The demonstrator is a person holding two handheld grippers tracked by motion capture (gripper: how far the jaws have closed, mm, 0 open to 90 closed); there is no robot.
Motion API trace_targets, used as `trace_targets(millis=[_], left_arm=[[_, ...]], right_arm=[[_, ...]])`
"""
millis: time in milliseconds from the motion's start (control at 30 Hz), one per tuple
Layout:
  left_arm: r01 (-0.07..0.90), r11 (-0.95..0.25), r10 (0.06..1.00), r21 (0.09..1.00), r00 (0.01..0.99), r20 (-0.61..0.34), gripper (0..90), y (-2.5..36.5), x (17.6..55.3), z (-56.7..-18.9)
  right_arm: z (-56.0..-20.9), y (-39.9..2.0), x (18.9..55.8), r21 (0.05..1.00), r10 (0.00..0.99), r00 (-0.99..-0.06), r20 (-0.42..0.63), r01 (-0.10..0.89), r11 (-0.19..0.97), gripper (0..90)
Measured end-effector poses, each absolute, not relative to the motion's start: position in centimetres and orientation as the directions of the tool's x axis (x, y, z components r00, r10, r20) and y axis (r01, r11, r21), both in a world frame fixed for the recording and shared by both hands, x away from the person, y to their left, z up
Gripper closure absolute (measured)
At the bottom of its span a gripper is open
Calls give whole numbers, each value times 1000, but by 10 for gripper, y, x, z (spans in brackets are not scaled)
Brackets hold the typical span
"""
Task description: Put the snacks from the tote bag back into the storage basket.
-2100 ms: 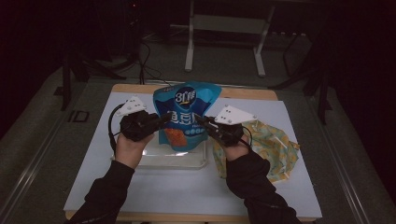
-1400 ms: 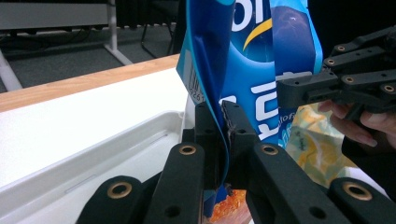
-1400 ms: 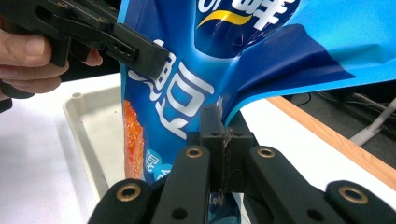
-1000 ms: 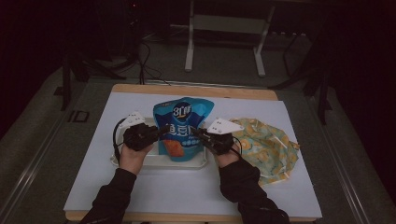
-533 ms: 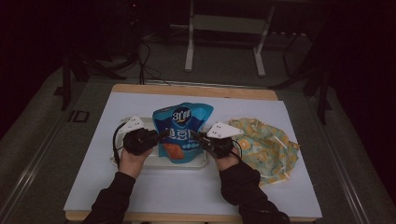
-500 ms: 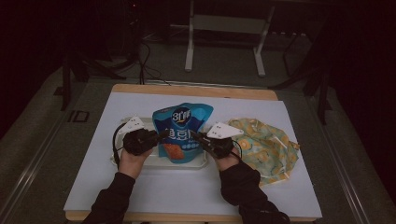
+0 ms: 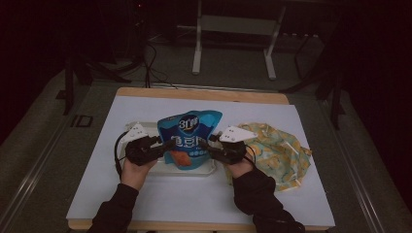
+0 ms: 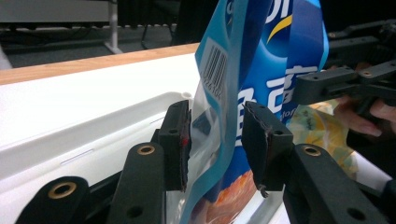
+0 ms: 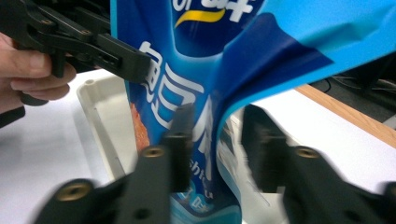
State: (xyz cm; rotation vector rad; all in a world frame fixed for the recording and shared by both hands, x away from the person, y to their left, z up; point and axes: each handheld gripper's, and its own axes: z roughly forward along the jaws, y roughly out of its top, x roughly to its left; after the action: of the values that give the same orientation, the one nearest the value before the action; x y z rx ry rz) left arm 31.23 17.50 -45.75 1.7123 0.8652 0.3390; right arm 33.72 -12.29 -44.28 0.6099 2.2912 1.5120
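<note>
blue snack pouch upright over white tray; left claw and right claw both spread, straddling its side edges.

Both forearms, in dark sleeves, come in from the near edge and angle inward toward each other. The left hand grips the left gripper, which points right; its jaws stand parted with a gap between the pads. The right hand grips the right gripper, which points left, its jaws likewise spread apart.
</note>
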Motion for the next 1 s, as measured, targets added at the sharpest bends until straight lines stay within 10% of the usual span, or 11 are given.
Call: trace_targets(millis=[500,1000], left_arm=[[368,-141,643,919,740,-198,92,174,302,-461],[391,-138,706,910,683,-186,28,177,283,-467]], right_arm=[[-439,-135,337,922,501,-866,0,194,335,200],[-434,-157,328,924,510,-860,-30,171,342,155]])
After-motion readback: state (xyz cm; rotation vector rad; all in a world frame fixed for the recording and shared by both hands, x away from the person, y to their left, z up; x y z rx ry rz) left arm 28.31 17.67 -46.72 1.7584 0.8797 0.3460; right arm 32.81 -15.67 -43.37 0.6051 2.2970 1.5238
